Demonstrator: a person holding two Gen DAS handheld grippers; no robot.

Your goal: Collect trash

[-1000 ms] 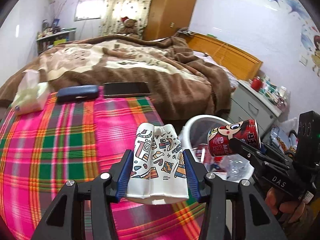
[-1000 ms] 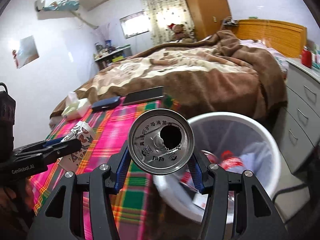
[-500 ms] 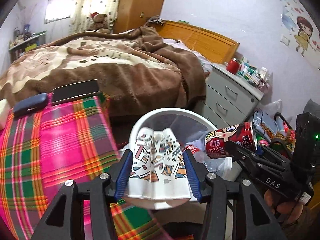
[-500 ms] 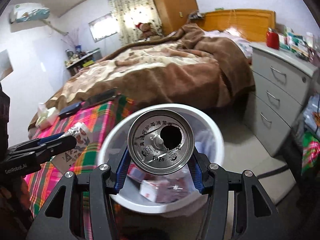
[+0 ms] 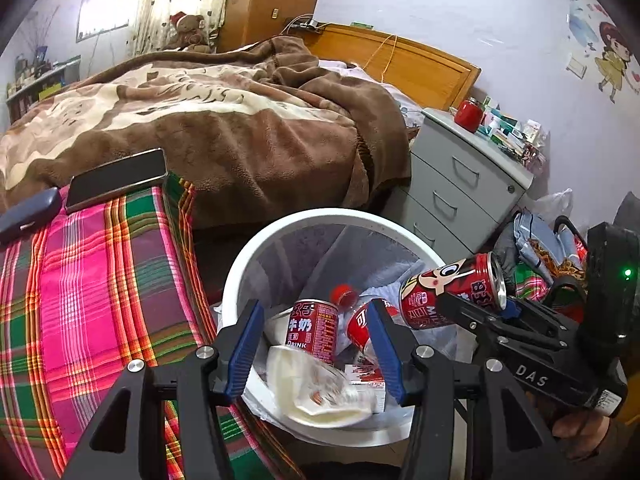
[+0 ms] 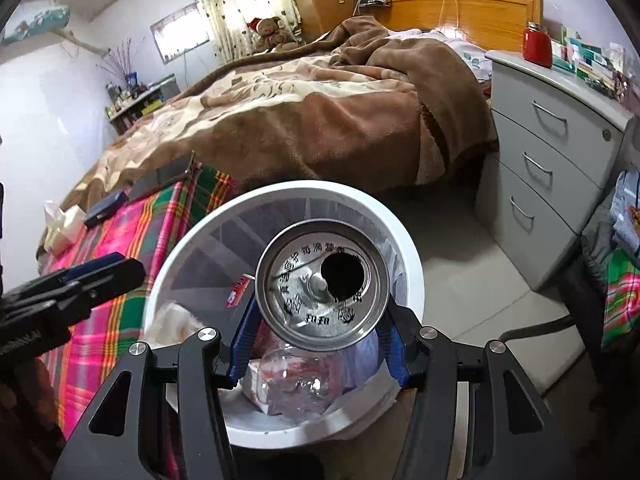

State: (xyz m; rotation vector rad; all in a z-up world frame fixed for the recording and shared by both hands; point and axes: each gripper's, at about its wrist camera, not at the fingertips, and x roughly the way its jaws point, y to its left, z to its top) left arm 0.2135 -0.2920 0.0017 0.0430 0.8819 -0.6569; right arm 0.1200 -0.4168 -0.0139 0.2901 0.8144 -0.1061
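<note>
A white trash bin (image 5: 276, 240) (image 6: 404, 248) stands on the floor beside the plaid-covered table. My left gripper (image 5: 316, 344) is open and empty above the bin. Below it a blurred paper cup (image 5: 316, 388) lies among a red drink can (image 5: 312, 330), a bottle and wrappers inside the bin. My right gripper (image 6: 320, 344) is shut on a red cartoon can (image 6: 322, 284) (image 5: 452, 294), held over the bin's right rim with its opened top facing the camera.
The plaid cloth (image 5: 88, 288) carries a phone (image 5: 116, 178) and a dark case (image 5: 24, 214). A bed with a brown blanket (image 5: 248, 120) lies behind. A grey drawer unit (image 5: 460, 184) stands right of the bin. Bags and clothes (image 5: 540, 248) lie on the floor.
Both grippers moved from the table to over the bin. My left gripper opened and the patterned paper cup dropped into the bin. The right gripper still holds the can.
</note>
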